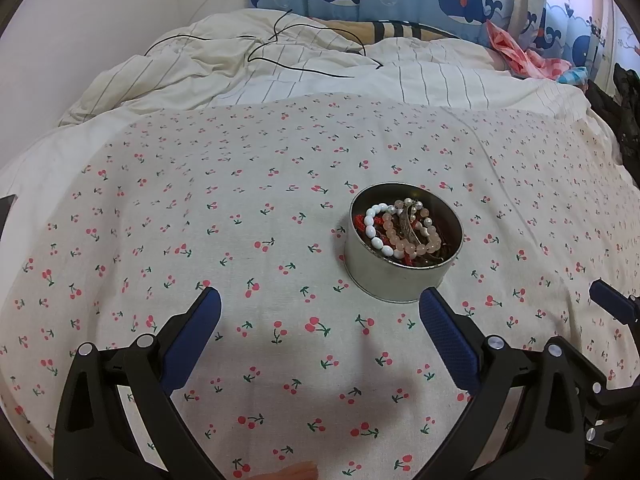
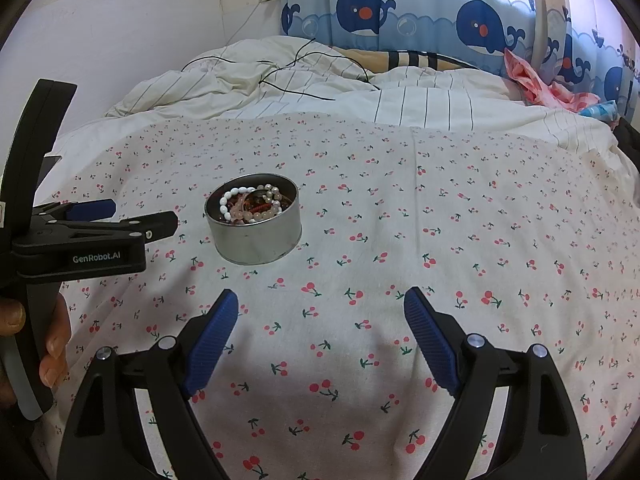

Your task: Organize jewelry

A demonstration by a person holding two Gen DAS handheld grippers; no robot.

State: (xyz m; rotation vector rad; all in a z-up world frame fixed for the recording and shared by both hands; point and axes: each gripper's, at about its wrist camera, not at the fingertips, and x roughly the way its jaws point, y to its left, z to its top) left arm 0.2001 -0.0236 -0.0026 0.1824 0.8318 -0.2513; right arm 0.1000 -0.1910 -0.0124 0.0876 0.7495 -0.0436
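A round silver tin (image 1: 394, 280) stands on the cherry-print cloth (image 1: 240, 208). It holds a pile of jewelry: a white bead bracelet (image 1: 376, 232), a pink bead bracelet (image 1: 424, 236), pearls and red cord pieces. My left gripper (image 1: 320, 300) is open and empty just in front of the tin, its right finger close to the tin's near wall. In the right wrist view the tin (image 2: 256, 240) sits ahead to the left. My right gripper (image 2: 320, 300) is open and empty over bare cloth, to the right of the tin. The left gripper (image 2: 128, 216) shows side-on at the left.
The cloth lies over a bed with a rumpled white striped duvet (image 1: 280, 64) behind it. A black cable (image 1: 288, 40) trails over the duvet. Whale-print curtains (image 2: 440, 16) hang at the back. Pink fabric (image 2: 536, 80) lies at the far right.
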